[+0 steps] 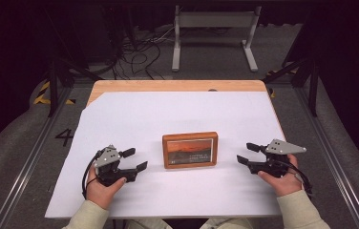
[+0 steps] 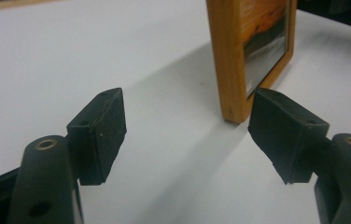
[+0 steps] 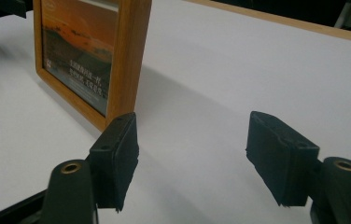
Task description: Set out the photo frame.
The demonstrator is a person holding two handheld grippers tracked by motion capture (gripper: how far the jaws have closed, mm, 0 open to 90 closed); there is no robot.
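Picture frame point(image 1: 190, 150): wooden, standing upright on its long edge near the middle of the white sheet point(image 1: 177, 114), picture side toward the person; an orange sky over a dark band with small pale lettering behind the glass.
Frame in the left gripper view point(image 2: 232, 60): seen edge-on at upper right, its lower corner just beyond the right jaw, not touching it.
Frame in the right gripper view point(image 3: 94, 56): at upper left, its near corner just past the left jaw, apart from it.
Left hand-held gripper point(image 1: 134, 159): resting low over the sheet to the left of the frame, jaws spread wide and pointing toward the frame's left end, nothing between them; near the frame but clear of it.
Left hand-held gripper, own view point(image 2: 187, 135): both black pads parted, bare white sheet in the gap.
Right hand-held gripper point(image 1: 246, 153): to the right of the frame, jaws spread wide and pointing at its right end, holding nothing; grey three-cornered plate on top.
Right hand-held gripper, own view point(image 3: 192, 156): pads well apart, white sheet between them.
Hands: left hand point(image 1: 102, 188) and right hand point(image 1: 282, 181) each wrapped round a gripper body, pale sleeves entering from the bottom edge.
Tabletop point(image 1: 177, 86): wooden, showing as a strip beyond the far edge of the sheet.
Background: grey floor, tangled cables point(image 1: 139, 52) and a metal stand point(image 1: 214, 36) beyond the tabletop.
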